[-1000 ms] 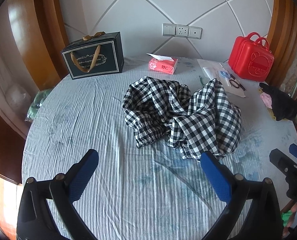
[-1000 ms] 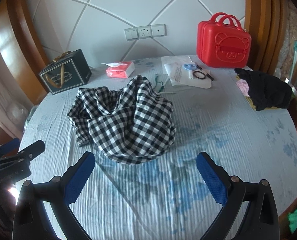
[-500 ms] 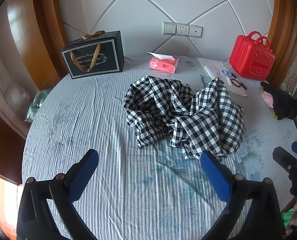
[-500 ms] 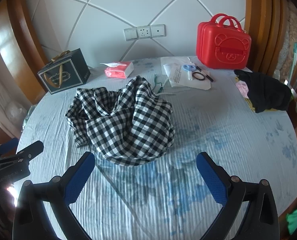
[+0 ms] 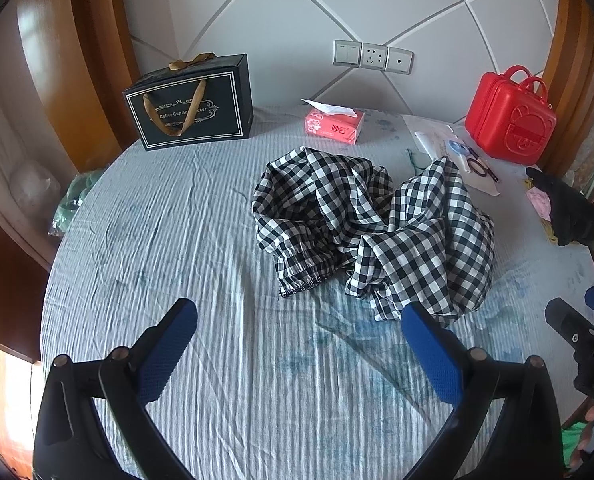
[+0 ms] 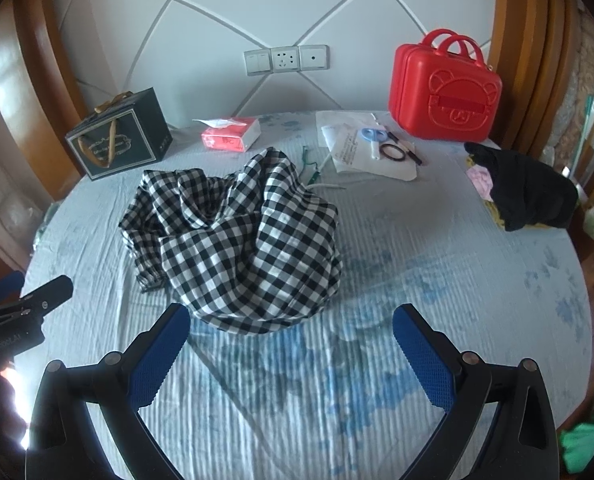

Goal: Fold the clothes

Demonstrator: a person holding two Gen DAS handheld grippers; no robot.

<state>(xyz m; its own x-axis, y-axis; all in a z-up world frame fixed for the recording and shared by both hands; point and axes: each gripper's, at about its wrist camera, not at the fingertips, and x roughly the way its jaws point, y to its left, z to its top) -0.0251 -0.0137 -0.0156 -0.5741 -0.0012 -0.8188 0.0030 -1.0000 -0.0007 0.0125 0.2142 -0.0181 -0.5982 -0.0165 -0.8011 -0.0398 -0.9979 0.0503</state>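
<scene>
A black-and-white checked garment [image 5: 373, 232] lies crumpled in a heap in the middle of the round table; it also shows in the right wrist view [image 6: 237, 240]. My left gripper [image 5: 297, 320] is open and empty, hovering above the cloth-covered table just short of the garment's near edge. My right gripper [image 6: 291, 320] is open and empty, its blue pads either side of the garment's near hem. Each gripper shows at the edge of the other's view.
The table wears a light blue striped cloth [image 5: 177, 240]. At the back stand a dark gift box [image 5: 189, 108], a red tissue pack [image 5: 333, 124], papers with scissors [image 6: 369, 148] and a red case [image 6: 445, 92]. Black and pink clothes [image 6: 529, 192] lie at the right edge.
Both grippers have drifted slightly forward toward the garment, which looms a little closer. The garment itself has not moved. Both grippers stay open.
</scene>
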